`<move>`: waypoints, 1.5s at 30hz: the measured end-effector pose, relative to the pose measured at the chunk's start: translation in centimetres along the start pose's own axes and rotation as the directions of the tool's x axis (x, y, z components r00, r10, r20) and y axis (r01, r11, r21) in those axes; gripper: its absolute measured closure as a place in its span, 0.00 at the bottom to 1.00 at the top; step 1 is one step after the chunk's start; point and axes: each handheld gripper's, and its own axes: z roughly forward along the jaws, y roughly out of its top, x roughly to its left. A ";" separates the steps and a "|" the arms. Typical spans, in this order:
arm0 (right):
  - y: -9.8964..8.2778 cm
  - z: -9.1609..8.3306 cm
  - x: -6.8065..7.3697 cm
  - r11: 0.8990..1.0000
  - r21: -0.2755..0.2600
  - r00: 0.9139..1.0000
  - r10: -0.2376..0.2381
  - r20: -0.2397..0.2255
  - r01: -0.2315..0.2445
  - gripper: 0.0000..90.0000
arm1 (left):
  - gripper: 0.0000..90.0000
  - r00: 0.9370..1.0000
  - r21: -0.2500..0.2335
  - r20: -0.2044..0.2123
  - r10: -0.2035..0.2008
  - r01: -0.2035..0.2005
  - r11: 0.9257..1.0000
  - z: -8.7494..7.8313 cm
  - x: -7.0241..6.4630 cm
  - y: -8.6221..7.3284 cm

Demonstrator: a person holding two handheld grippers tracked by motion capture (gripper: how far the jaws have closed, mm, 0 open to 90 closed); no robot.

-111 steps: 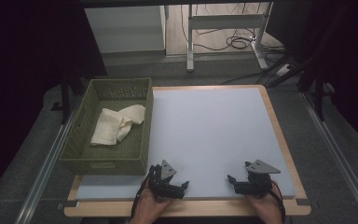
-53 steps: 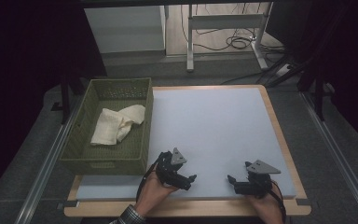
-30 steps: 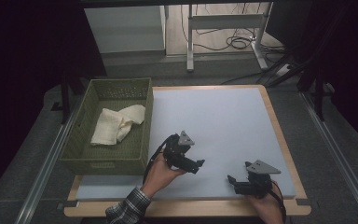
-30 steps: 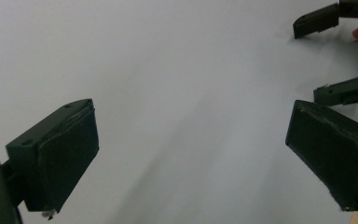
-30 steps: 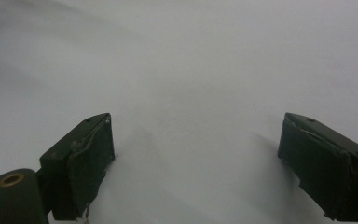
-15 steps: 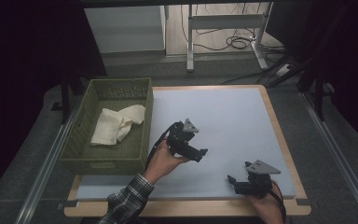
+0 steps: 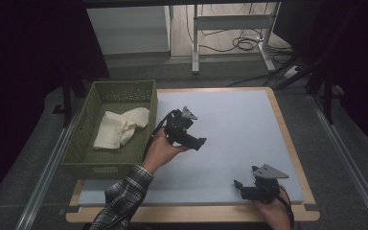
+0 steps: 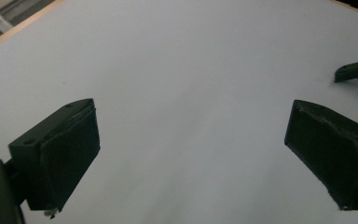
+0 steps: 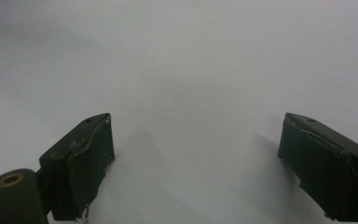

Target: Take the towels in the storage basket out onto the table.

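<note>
My left gripper (image 7: 197,142) is held up in a hand above the left-middle of the pale grey mat (image 7: 239,120), just right of the basket. Its jaws are wide open with nothing between them, as the left gripper view (image 8: 191,116) shows over bare mat. My right gripper (image 7: 239,188) rests at the mat's front right corner, jaws pointing left. In the right gripper view (image 9: 196,126) it stands open and empty above the mat. A tip of the other gripper (image 8: 354,70) pokes in at the upper right of the left gripper view.
A green woven basket (image 7: 88,160) stands along the table's left side with a crumpled cream cloth (image 7: 120,127) inside. A wooden rim (image 7: 287,139) borders the mat. Desk legs and cables (image 7: 242,43) lie on the floor beyond the far edge.
The left hand has lifted its gripper from the mat's front edge and carried it away from the person, up beside the basket. The right gripper has stayed still.
</note>
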 end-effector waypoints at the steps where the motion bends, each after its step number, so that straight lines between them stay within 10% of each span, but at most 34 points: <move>1: 0.0 0.0 0.0 1.000 0.000 1.000 0.000 0.000 0.000 0.12 | 0.04 1.000 0.001 -0.007 -0.007 0.007 1.000 -0.2 0.4 0.0; 19: 0.0 0.0 0.0 1.000 0.000 1.000 0.001 0.000 -0.001 0.12 | 0.04 0.985 0.001 -0.119 -0.129 0.130 0.992 -4.6 7.9 -1.1; 36: 0.0 0.0 0.0 1.000 -0.001 1.000 0.002 -0.001 -0.002 0.12 | 0.04 0.947 0.022 -0.233 -0.219 0.230 0.973 -7.4 14.9 -4.7; 45: 0.0 0.0 0.0 1.000 -0.001 1.000 0.002 -0.001 -0.002 0.12 | 0.02 0.922 0.023 -0.244 -0.299 0.314 0.949 -7.6 17.4 -7.5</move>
